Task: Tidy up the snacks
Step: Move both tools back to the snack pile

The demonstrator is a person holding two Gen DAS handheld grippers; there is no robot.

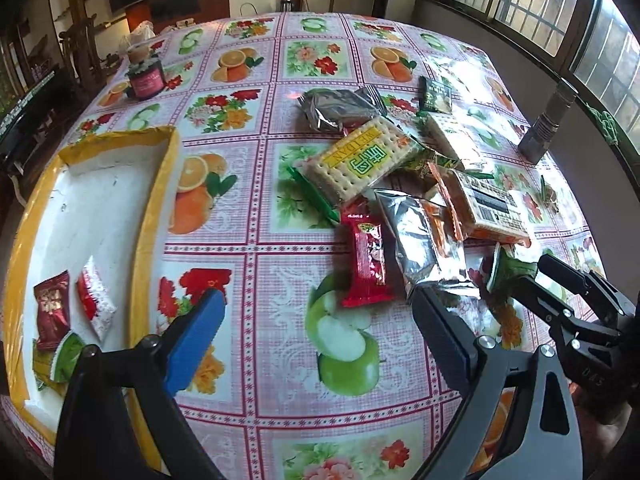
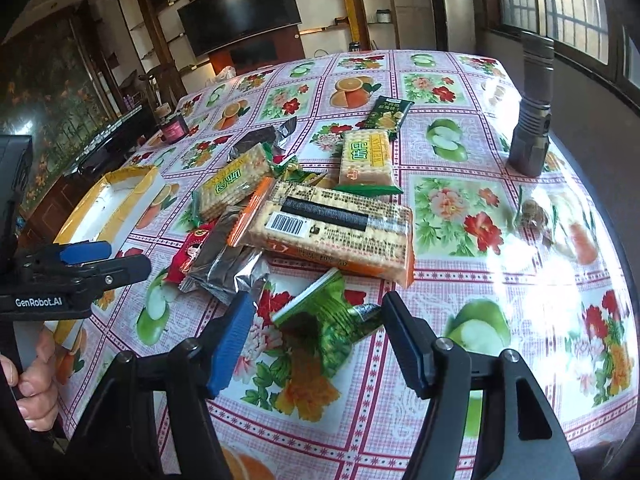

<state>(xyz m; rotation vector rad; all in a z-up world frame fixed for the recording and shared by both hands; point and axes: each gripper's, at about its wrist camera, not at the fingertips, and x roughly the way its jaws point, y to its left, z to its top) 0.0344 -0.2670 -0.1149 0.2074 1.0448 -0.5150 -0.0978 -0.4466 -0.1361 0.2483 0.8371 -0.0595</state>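
Green crinkled foil snack packet (image 2: 320,320) lay between the wide-open, empty right claw (image 2: 316,344), its long axis running from the upper left to the lower right; the left claw (image 1: 316,340), also open and empty, was farther off.

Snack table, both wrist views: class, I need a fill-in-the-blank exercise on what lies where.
1. The white tray has a ____ rim.
2. The right tongs stand open around a ____ packet.
3. The barcode cracker pack has ____ end seals.
4. The left tongs hold ____.

Missing words: yellow; green; orange; nothing
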